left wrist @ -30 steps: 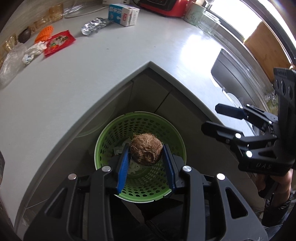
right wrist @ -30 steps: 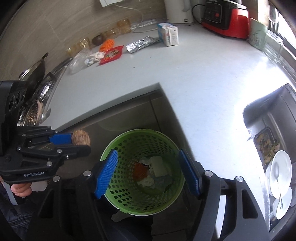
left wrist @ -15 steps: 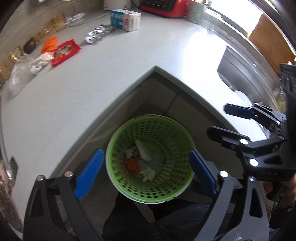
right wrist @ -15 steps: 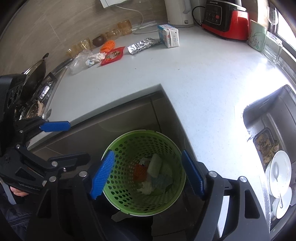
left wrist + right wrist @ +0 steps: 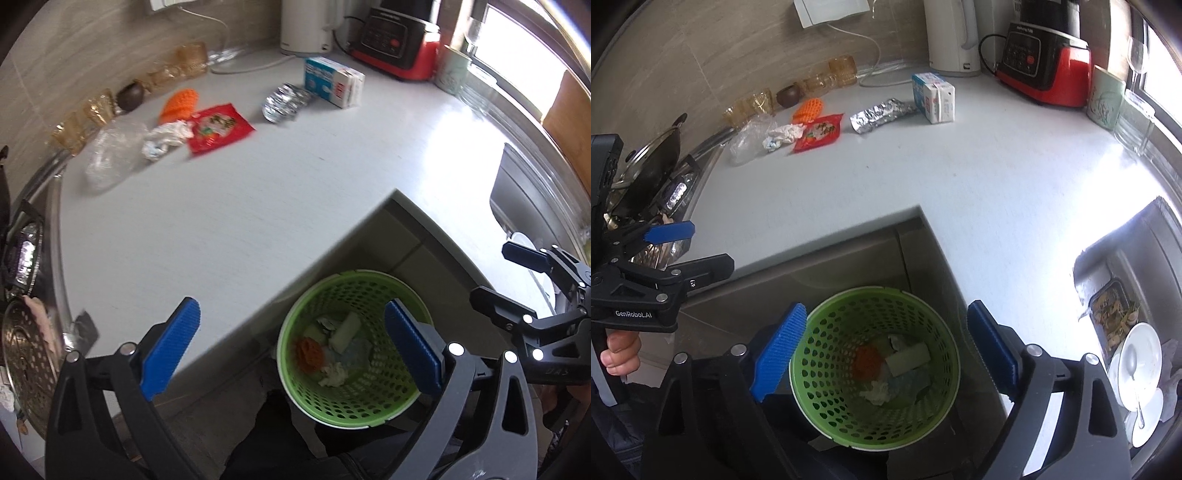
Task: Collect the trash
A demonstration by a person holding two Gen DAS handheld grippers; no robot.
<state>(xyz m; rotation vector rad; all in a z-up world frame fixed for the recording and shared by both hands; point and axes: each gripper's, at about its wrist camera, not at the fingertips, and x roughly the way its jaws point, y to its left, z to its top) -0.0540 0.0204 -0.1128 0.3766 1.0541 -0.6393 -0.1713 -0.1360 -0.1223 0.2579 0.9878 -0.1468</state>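
A green perforated basket (image 5: 354, 406) (image 5: 827, 387) stands on the floor below the counter's inner corner. It holds an orange scrap (image 5: 868, 360), a pale stick and crumpled white paper. My left gripper (image 5: 291, 314) hangs over the counter edge and the basket's left side. Its jaws are opening, with nothing between them. My right gripper (image 5: 886, 306) is above the basket, jaws also opening and bare. On the white counter (image 5: 258, 206) lie a red snack wrapper (image 5: 218, 129), crumpled foil (image 5: 286, 101), a milk carton (image 5: 334, 81), crumpled paper (image 5: 166, 138), a clear plastic bag (image 5: 110, 155) and an orange mesh piece (image 5: 179, 103).
A white kettle (image 5: 951, 33) and a red-based blender (image 5: 1045, 59) stand at the back wall, with amber glasses (image 5: 842, 70) along it. A stove with a lidded pan (image 5: 653, 162) is on the left. The sink (image 5: 1123, 325) with white dishes is on the right.
The left gripper opened wide and the brown hairy ball is gone from its jaws. It then rose and swung left toward the counter. The right gripper's jaws widened a little over the basket.
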